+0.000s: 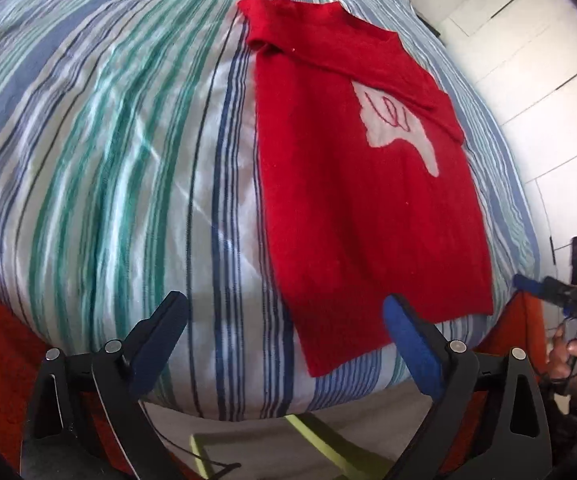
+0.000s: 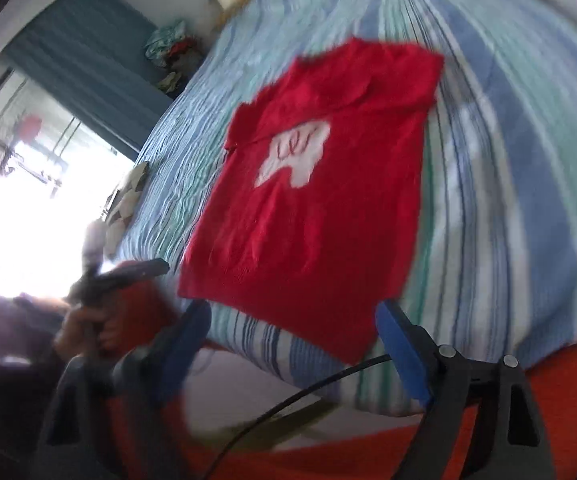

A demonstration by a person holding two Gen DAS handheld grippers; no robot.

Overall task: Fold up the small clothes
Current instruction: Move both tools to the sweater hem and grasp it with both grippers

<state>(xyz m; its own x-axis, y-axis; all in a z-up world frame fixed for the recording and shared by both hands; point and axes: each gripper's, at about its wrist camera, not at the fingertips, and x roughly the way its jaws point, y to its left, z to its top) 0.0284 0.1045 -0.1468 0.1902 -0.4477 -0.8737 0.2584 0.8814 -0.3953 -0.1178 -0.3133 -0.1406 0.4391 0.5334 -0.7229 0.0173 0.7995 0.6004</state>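
A red knit sweater (image 1: 360, 200) with a white patch on its chest lies flat on the striped bedcover (image 1: 108, 140), both sleeves folded in across the body. My left gripper (image 1: 284, 302) hovers open over the bed's near edge, by the sweater's hem, with nothing between its fingers. In the blurred right wrist view the same sweater (image 2: 308, 220) lies ahead, and my right gripper (image 2: 292, 308) stands open just short of the hem, also holding nothing. Each view catches the other gripper at its side, in a hand (image 1: 568, 356).
White cupboard doors (image 1: 528, 60) stand beyond the bed's right side. A bright window (image 2: 16, 200), a black-and-white cushion (image 2: 128, 200) and a heap of clothes (image 2: 172, 48) lie on the left side. Orange-red fabric (image 2: 568, 380) sits below the bed's near edge.
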